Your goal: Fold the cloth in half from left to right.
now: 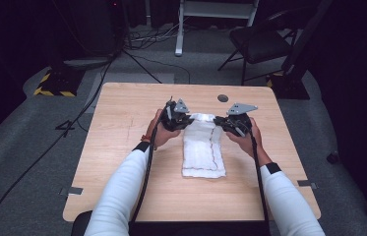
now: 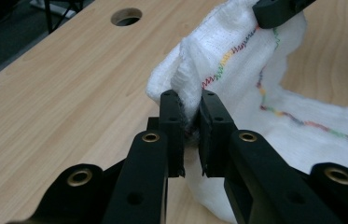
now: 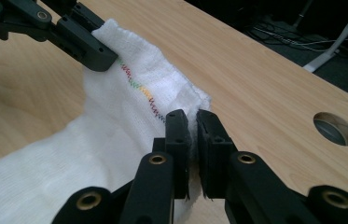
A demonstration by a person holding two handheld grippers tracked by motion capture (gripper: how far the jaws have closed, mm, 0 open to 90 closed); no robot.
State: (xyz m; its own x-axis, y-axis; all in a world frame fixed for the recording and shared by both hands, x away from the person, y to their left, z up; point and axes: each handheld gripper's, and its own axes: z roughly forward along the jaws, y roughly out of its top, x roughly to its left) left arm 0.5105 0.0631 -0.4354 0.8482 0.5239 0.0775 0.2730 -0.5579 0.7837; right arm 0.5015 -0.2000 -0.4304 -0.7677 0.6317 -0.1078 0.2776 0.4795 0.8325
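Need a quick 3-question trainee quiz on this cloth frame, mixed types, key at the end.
1. True or false: both grippers are clamped on the white cloth.
2. The left gripper grips the cloth at: A) its far end B) its near end C) its middle.
3. What is cut into the table beyond the cloth?

Key:
1. True; the right gripper pinches the other far corner.
2. A
3. A round hole.

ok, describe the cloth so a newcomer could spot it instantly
Start at the light wooden table. At its middle lies a white towel, folded long. Its far corners are pinched by the left gripper and right gripper; multicoloured zigzag stitching along its edge marks it out.
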